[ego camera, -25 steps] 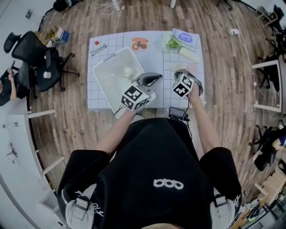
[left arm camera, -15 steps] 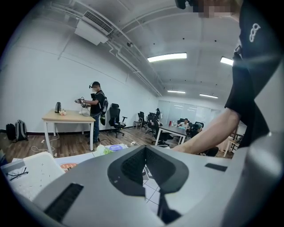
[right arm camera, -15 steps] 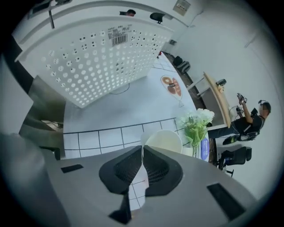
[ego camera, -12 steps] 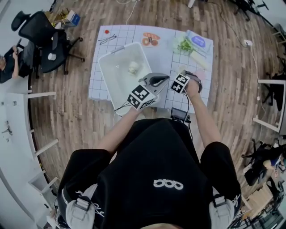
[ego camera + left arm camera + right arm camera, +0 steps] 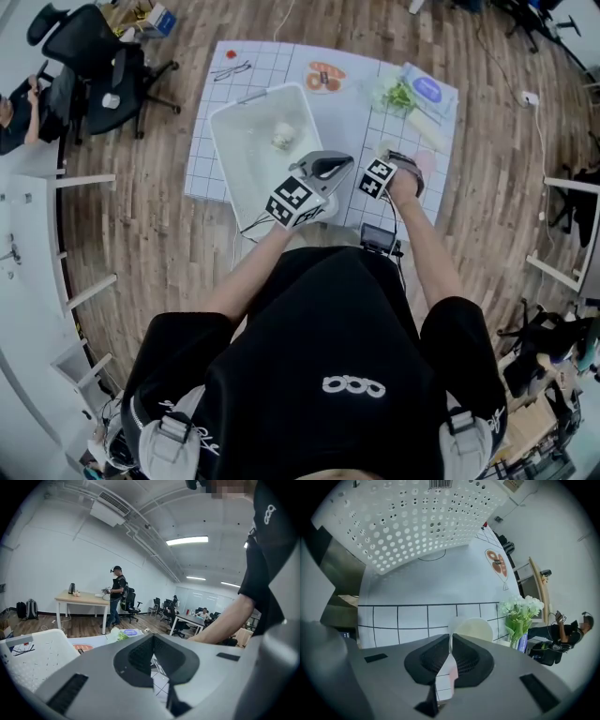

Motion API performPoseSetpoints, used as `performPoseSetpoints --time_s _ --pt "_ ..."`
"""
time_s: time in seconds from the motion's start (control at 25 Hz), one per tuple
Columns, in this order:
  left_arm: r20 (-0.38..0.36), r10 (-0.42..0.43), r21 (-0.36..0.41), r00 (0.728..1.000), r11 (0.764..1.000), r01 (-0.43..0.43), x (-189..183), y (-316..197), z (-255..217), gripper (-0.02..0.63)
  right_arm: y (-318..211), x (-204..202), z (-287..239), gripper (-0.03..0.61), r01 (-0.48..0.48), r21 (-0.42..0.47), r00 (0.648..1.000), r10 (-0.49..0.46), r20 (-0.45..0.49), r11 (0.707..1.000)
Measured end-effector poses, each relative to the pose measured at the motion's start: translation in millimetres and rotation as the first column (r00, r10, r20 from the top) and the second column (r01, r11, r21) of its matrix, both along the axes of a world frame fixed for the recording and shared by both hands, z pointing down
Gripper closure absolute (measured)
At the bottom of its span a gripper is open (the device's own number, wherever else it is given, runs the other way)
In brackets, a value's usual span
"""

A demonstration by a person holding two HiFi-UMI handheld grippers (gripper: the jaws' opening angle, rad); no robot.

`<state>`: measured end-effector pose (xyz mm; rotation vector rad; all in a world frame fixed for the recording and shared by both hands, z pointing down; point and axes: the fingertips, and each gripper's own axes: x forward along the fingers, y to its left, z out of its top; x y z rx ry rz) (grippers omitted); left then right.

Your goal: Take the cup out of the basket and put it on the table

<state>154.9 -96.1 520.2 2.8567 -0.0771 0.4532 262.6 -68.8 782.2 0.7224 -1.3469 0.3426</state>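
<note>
Two grippers hang over the near edge of the white gridded tabletop (image 5: 356,117) in the head view. Your left gripper (image 5: 339,165) is by the near right corner of the white perforated plastic basket (image 5: 225,155), and your right gripper (image 5: 388,159) is close to its right. In the left gripper view, the jaws are pressed together with nothing between them. In the right gripper view, your jaws pinch the wall of the small cream round cup (image 5: 474,629). It is outside the basket, over the tabletop, near the white flowers (image 5: 520,609).

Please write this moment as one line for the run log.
cup: outside basket, over table | right tongs: shut on cup rim | left tongs: shut, empty
</note>
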Motion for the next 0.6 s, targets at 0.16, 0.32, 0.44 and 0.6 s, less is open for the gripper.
performPoseSetpoints --time_s 0.16,0.32,0.44,0.6 --pt "-0.007 -0.008 -0.003 1.0 1.0 0.008 -1 -3 -1 0.605 1 -2 -2 0.545 -0.011 0.008 1.0 0.01 0.017 1.0" --pt "-0.012 -0.02 -0.007 1.0 1.0 0.02 -5 -6 -2 0.605 0 -4 -15 0.541 -0.037 0.046 0.998 0.034 0.051 0.998" --pt "-0.014 -0.027 -0.006 1.0 1.0 0.027 -10 -6 -1 0.605 3 -4 -28 0.534 -0.055 0.076 0.997 0.05 0.065 0.996" --pt "-0.022 -0.042 -0.001 0.999 0.999 0.042 -18 -9 -6 0.605 11 -2 -54 0.528 -0.09 0.128 0.993 0.079 0.085 0.988"
